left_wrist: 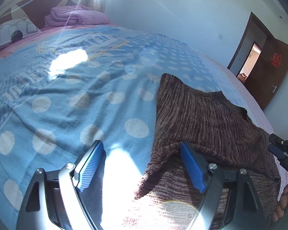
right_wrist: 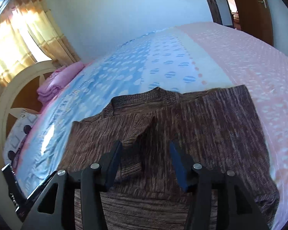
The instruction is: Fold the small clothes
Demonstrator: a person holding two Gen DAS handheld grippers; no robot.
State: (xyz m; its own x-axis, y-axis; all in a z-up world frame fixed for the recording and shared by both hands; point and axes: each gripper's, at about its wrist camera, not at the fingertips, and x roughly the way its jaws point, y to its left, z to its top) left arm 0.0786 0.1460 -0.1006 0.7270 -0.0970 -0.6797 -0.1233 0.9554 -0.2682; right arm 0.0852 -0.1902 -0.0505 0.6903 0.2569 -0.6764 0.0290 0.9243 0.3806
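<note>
- While the brown knitted sweater [right_wrist: 163,134] lies flat on the bed [right_wrist: 249,61], the right claw [right_wrist: 146,163] is seen directly above its middle, jaws partly parted and nothing caught between them.
- A raised fold of the knit [right_wrist: 147,126] is found just ahead of the right claw, between the lines of its two fingers.
- At the sweater's left edge the left claw [left_wrist: 142,164] is held wide, one finger [left_wrist: 192,166] over the knit and the other over the dotted blue sheet [left_wrist: 67,99]; nothing is gripped.
- Beyond, the sweater's long axis is judged to run away towards the neckline [right_wrist: 155,94], so the right claw is nearer the centre.
</note>
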